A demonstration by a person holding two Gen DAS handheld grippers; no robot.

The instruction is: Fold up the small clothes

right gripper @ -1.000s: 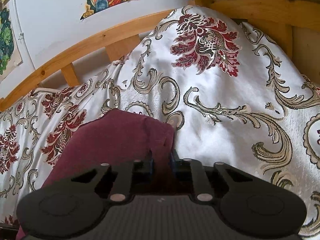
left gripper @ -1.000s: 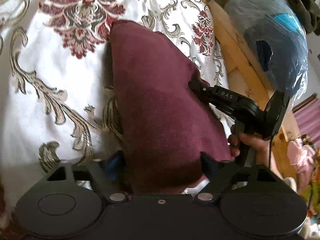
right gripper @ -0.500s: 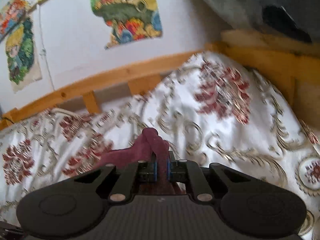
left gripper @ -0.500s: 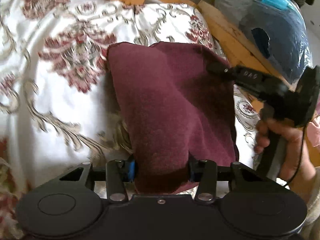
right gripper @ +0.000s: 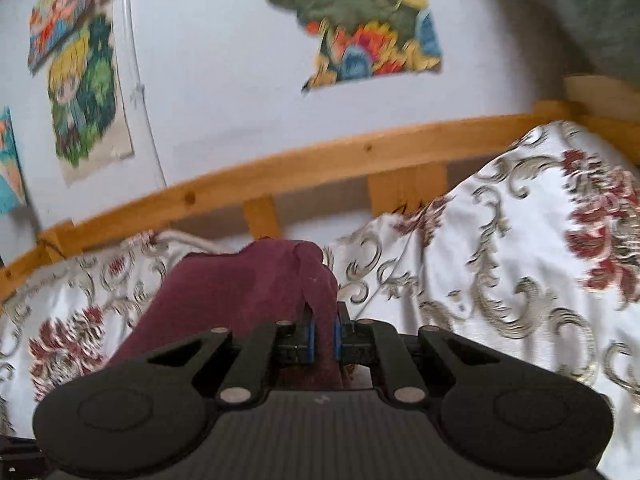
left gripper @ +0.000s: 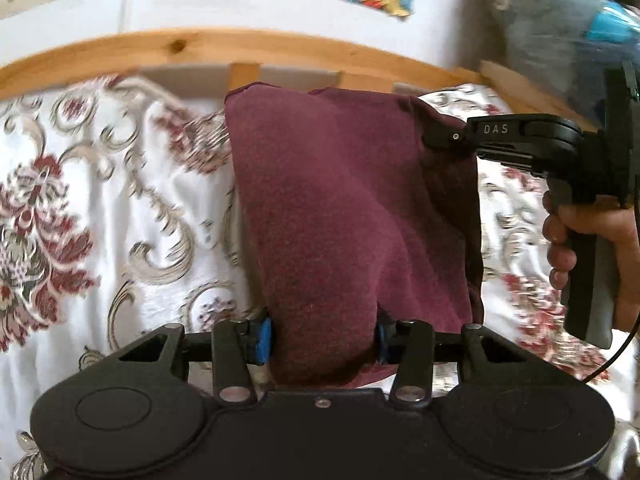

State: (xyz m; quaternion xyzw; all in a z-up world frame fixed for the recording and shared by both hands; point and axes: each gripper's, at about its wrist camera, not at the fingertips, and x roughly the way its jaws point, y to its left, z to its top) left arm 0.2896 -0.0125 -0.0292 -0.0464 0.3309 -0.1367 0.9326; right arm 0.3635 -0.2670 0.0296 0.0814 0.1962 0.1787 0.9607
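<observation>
Left wrist view, left to right. A white bedspread [left gripper: 120,208] with red and grey floral scrollwork fills the 9 o'clock side. A maroon cloth [left gripper: 340,208] hangs at centre, raised off the bedspread, running from 12 o'clock down to 6 o'clock. The left gripper [left gripper: 324,338] sits at 6 o'clock with its jaws about half open; a bunched lower fold of the cloth fills the gap, and both blue pads [left gripper: 262,340] press against it. At 2 o'clock, the right gripper [left gripper: 434,136] holds the cloth's upper right corner, held up by a hand [left gripper: 592,248] at 3 o'clock. A wooden bed rail [left gripper: 200,46] crosses behind at 12 o'clock, with a bagged bundle [left gripper: 560,24] at 1 o'clock.

Right wrist view, left to right. Posters [right gripper: 84,92] hang on the wall at 10 o'clock. The maroon cloth [right gripper: 240,284] rises at centre, above the bedspread [right gripper: 500,260]. The right gripper [right gripper: 323,338] at 6 o'clock is almost fully closed, pinching a thin gathered edge of the cloth between its pads. The wooden bed rail [right gripper: 320,164] runs from 9 to 3 o'clock.
</observation>
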